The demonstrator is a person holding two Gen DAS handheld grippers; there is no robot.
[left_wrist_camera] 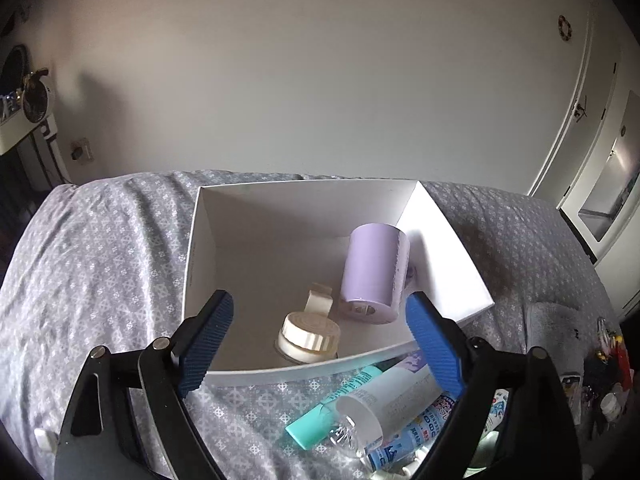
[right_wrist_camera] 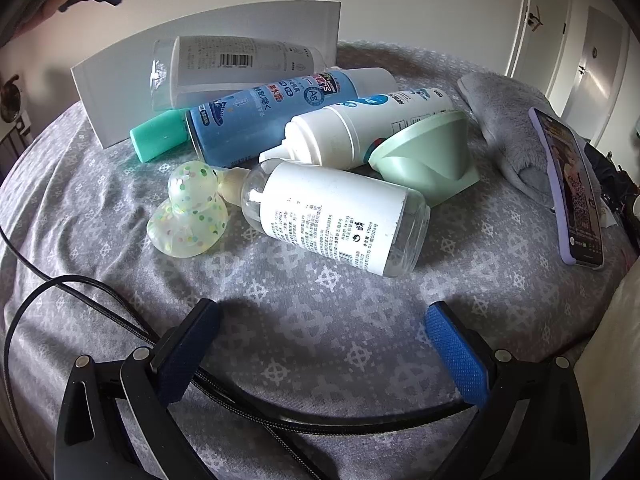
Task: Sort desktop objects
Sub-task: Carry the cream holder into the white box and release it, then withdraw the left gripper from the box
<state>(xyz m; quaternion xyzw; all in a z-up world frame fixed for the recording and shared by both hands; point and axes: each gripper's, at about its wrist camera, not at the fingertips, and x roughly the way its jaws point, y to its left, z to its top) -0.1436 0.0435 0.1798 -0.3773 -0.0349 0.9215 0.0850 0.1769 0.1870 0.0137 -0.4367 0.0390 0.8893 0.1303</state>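
A white box [left_wrist_camera: 440,240] stands on the grey patterned cloth. Inside lie a lilac cylinder [left_wrist_camera: 374,268], a cream-lidded jar [left_wrist_camera: 308,338] and a small cream clip [left_wrist_camera: 320,298]. My left gripper [left_wrist_camera: 320,336] is open and empty above the box's near wall. In the right wrist view a pile lies beside the box [right_wrist_camera: 120,80]: a clear bottle with white label [right_wrist_camera: 332,216], a speckled clear duck [right_wrist_camera: 188,210], a blue spray can [right_wrist_camera: 256,116], a white foam bottle [right_wrist_camera: 360,128], a teal-capped tube [right_wrist_camera: 160,138], a clear tube [right_wrist_camera: 224,68] and a green funnel-shaped holder [right_wrist_camera: 428,156]. My right gripper [right_wrist_camera: 320,344] is open and empty, short of the pile.
A phone in a lilac case [right_wrist_camera: 572,196] leans on a grey plush cloth [right_wrist_camera: 504,120] at the right. A black cable [right_wrist_camera: 100,300] loops over the cloth by my right gripper. Small clutter [left_wrist_camera: 608,360] lies at the table's right edge. A wall and white doors stand behind.
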